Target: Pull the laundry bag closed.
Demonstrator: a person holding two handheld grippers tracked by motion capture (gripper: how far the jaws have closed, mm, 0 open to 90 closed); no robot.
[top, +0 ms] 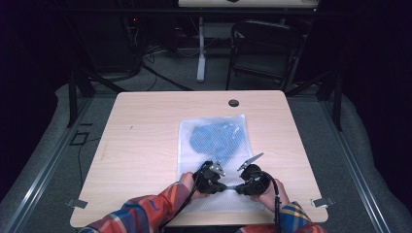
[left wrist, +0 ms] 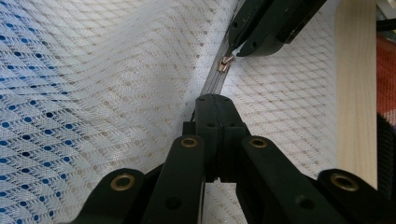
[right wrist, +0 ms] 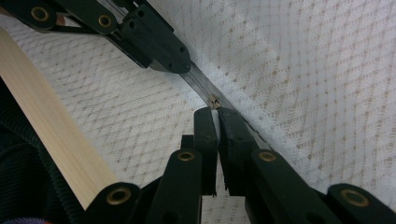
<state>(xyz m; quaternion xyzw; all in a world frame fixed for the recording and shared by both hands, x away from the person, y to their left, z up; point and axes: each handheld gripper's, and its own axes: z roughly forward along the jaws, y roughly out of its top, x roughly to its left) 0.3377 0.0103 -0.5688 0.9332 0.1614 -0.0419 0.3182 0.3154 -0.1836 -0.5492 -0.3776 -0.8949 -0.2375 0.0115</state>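
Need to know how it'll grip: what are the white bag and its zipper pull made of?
White mesh bag: looks like soft woven synthetic netting, matte; its open weave shows blue fabric and table through it. Small zipper pull: seemingly metal, with a coppery shine.

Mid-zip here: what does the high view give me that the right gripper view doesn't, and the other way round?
High view: the blue cloth inside the mesh bag, and a chair beyond the table. Right gripper view: close up, the zipper pull at the fingertips of the right gripper. Both: the bag, the table, and the left gripper shut on the zipper track.
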